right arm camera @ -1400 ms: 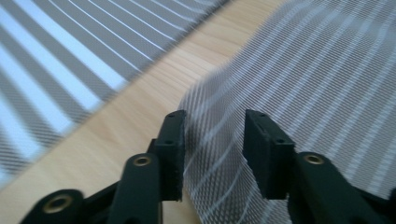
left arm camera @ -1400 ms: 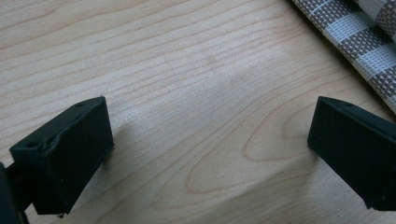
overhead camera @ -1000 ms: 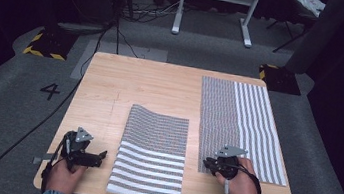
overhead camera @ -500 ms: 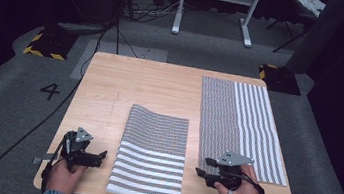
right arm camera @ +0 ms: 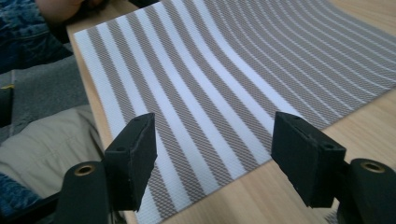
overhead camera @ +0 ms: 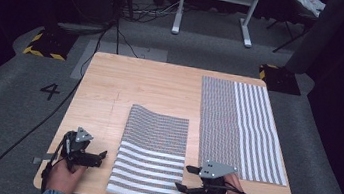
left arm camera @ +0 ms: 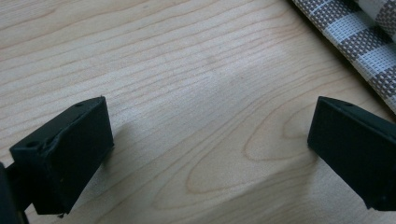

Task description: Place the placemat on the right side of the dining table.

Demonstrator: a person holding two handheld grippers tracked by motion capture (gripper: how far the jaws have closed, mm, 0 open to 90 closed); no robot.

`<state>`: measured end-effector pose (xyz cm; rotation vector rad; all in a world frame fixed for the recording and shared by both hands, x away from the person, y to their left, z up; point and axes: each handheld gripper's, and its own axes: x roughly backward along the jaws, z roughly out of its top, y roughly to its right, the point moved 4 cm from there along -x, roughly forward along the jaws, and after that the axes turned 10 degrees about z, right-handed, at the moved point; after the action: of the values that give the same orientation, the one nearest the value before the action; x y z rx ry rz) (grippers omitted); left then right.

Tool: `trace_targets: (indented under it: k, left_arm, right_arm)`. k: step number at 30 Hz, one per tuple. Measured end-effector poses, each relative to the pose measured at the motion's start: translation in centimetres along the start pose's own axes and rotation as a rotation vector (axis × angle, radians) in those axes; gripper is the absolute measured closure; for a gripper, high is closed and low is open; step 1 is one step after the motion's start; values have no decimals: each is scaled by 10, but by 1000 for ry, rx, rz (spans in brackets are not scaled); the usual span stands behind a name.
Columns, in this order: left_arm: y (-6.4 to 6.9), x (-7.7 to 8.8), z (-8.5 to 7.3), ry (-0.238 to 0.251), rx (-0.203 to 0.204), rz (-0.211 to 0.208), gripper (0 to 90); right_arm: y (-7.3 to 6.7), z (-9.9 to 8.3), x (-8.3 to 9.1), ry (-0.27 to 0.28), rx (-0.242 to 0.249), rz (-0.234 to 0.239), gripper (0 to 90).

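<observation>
High view | left tongs (overhead camera: 100, 157) released | right tongs (overhead camera: 185, 178) just opening, empty, beside striped mat (overhead camera: 152, 155)

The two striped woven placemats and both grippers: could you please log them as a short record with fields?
surface: light wooden table
near mat: grey-and-white striped woven placemat, lying at the table's front edge, far end slightly lifted
far mat: second grey-and-white striped woven placemat, flat along the right side
left gripper: jaws open over bare wood, left of the near mat
right gripper: jaws have just been opening, nothing between them, at the near mat's right front corner
</observation>
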<state>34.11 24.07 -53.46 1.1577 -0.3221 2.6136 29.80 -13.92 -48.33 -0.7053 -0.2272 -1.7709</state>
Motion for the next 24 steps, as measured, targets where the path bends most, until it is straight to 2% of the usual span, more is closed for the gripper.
trace_targets:
  k: [5, 8, 12, 14, 16, 18, 20, 24]
  left_arm:
    - [0, 0, 0, 3, 4, 1, 2]
    - [0, 0, 0, 3, 3, 1, 2]
    - [0, 0, 0, 2, 1, 0, 2]
    - [0, -1, 0, 3, 1, 0, 2]
    - [0, -1, 0, 3, 1, 0, 2]
    - [0, -1, 0, 3, 2, 0, 2]
    - [0, -1, 0, 3, 2, 0, 2]
    - [0, -1, 0, 3, 2, 0, 2]
  right_arm:
    - [-5, -1, -12, -7, 10, 36, 313]
    - [-4, -4, -24, -35, 43, -2, 313]
    - [-5, -7, -36, -56, 63, -13, 313]
    - [-3, -8, -41, -76, 110, -50, 312]
    - [-2, -9, -45, -83, 122, -69, 311]
    - [-2, -12, -47, -85, 107, -77, 310]
    - [1, -13, -50, -79, 120, -81, 310]
    - [4, -17, -53, -67, 94, -89, 304]
